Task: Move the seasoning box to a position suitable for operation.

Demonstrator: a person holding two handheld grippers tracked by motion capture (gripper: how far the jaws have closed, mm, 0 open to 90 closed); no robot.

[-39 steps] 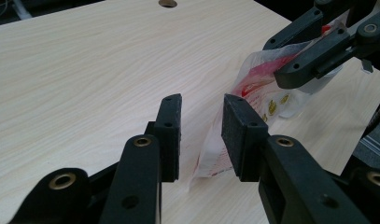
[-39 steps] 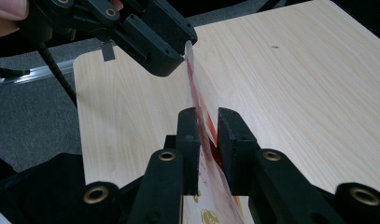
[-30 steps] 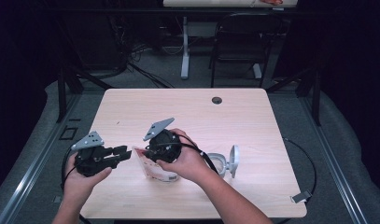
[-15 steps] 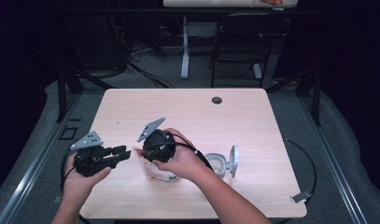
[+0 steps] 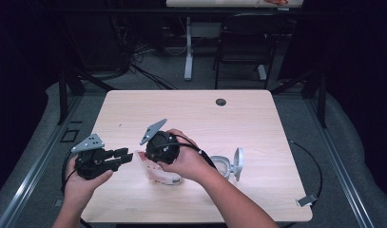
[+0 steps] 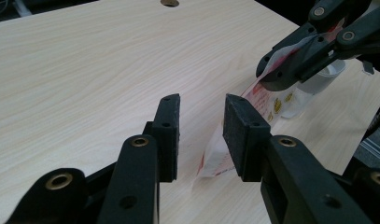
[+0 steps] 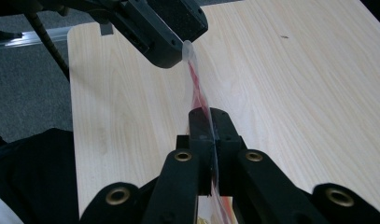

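Observation:
A clear plastic packet with red print lies on the pale wooden table, its near end lifted. My right gripper hangs over it, and its jaws have just closed on the packet's edge. In the right gripper view the right gripper pinches the thin film flat. My left gripper is level just left of the packet and points at it. In the left gripper view the left gripper is open, and the packet's end sits beside and behind the right-hand pad.
A white plastic object with a round disc stands on the table just right of the right hand. A dark round hole marks the table's far side. Grey floor, a chair and cables lie beyond the table.
The right gripper has tilted a little lower and to the left over the packet. The left gripper has stayed where it was.

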